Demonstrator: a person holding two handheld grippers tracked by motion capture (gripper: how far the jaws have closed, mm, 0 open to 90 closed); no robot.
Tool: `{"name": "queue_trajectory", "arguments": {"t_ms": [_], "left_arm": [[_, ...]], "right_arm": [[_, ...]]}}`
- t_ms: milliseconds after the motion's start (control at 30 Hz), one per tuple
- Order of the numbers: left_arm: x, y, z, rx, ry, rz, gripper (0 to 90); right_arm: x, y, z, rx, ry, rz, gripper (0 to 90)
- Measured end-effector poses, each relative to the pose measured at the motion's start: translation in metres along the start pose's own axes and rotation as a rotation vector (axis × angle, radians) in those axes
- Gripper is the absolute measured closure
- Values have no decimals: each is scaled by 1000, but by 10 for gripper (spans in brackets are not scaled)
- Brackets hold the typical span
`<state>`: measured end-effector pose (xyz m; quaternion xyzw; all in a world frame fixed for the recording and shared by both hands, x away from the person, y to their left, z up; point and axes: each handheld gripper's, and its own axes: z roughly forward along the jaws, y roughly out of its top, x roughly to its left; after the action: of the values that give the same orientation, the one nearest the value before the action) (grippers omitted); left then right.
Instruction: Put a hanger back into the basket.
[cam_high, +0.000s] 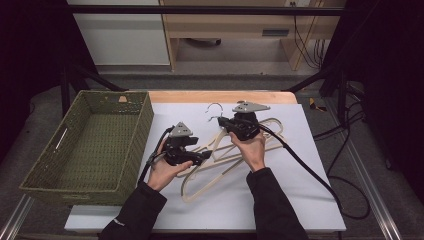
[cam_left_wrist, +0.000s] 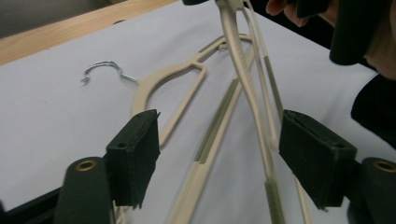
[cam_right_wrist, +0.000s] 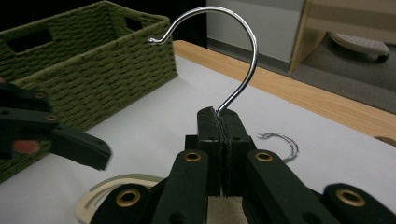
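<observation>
In the right gripper view the shut fingers (cam_right_wrist: 219, 140) hide the foot of the steel hook (cam_right_wrist: 233, 56), and the hanger (cam_right_wrist: 112, 191) below is cut by the near edge. In the left gripper view the hangers' (cam_left_wrist: 243, 84) arms run off the near edge and their necks off the far edge. In the high view the basket's (cam_high: 142, 125) near left corner passes the table's edge.

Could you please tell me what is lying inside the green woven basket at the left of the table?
Nothing shows inside the green woven basket: the high view gives just its bare woven floor. The near wall hides a strip of that floor. The cream hangers lie outside, on the white sheet.
</observation>
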<state>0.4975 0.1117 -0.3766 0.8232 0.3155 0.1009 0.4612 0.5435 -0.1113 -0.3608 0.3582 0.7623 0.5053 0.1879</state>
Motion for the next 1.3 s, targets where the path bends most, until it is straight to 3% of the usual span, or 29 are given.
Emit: {"name": "queue_trajectory", "arguments": {"t_ms": [233, 500, 633, 733, 767, 833, 900, 1000, 1133, 1300], "left_arm": [[-14, 12, 11, 22, -51, -5, 490], [-21, 17, 15, 47, -66, -28, 777], [-21, 17, 13, 34, -55, -54, 817], [-23, 18, 10, 22, -47, -38, 840], [-25, 17, 9, 13, -43, -38, 856], [-28, 18, 7, 12, 26, -6, 854], [-26, 17, 4, 5, 24, -13, 856], [-22, 19, -4, -28, -20, -29, 860], [-27, 24, -15, -39, 49, 22, 859], [-25, 34, -36, -51, 79, 62, 860]], "right_arm": [[17, -3, -12, -52, 51, -38, 893], [25, -6, -22, -74, 77, -55, 892], [26, -6, -30, -93, 89, -47, 889], [27, -5, -36, -93, 84, -58, 873], [28, -5, -40, -93, 80, -62, 841], [28, -5, -48, -105, 79, -72, 756], [27, -7, -60, -140, 73, -66, 674], [21, -12, -78, -178, 80, -33, 581], [13, -28, -100, -191, 44, -17, 430], [3, -48, -118, -201, 5, 16, 293]]}}
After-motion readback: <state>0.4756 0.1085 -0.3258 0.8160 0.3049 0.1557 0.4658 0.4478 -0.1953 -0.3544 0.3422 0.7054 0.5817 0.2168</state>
